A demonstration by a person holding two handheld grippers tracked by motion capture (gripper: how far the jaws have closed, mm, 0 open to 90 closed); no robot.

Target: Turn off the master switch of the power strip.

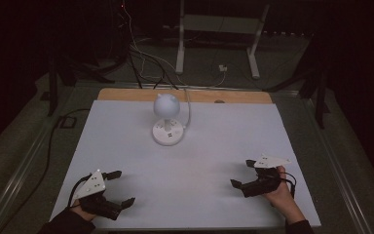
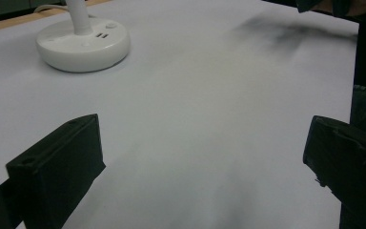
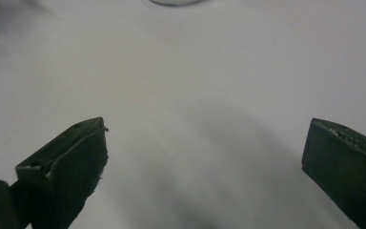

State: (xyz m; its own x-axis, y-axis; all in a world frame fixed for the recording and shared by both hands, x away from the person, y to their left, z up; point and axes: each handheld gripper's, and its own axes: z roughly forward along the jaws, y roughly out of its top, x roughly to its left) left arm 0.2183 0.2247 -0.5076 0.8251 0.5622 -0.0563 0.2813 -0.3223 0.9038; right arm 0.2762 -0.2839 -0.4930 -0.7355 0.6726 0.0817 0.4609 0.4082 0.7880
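Near edge: your L gripper (image 1: 119, 187) sits low at the front-left corner of the white sheet (image 1: 126, 146), jaws spread wide, nothing between them. Your R gripper (image 1: 242, 173) rests front-right, jaws likewise spread, empty.

Mid sheet: bare.

Far: small white lamp (image 1: 167, 119), round base, globe head w/ two ear-like points, stands upright near the far edge, approx. centred; its cord (image 1: 188, 109) runs off the back. Lamp lies ahead and inward of both grippers, well apart from each. Neither hand looks clearly nearer; dim light, hard to judge.
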